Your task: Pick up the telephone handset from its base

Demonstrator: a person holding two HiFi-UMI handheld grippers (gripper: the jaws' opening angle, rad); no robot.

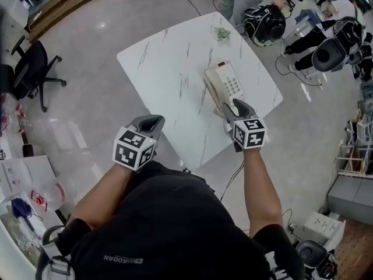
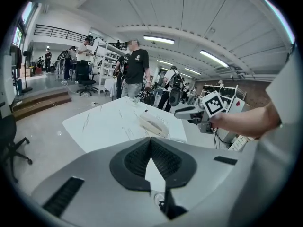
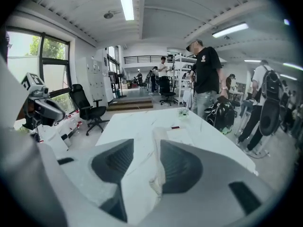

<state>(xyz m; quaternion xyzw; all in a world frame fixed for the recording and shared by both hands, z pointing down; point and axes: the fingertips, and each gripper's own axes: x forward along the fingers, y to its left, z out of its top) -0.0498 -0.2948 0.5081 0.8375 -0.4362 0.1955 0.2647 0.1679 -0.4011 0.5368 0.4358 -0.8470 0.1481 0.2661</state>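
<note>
Lab: shelving racks (image 2: pixel 106 64), office chairs (image 1: pixel 30 69)

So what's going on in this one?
A person holds a claw in each hand over a white marble table. The right claw is open at the near end of the telephone handset, which lies on its base and sits between the jaws, not visibly clamped. The left claw is shut and empty, by the table's near edge.
</note>
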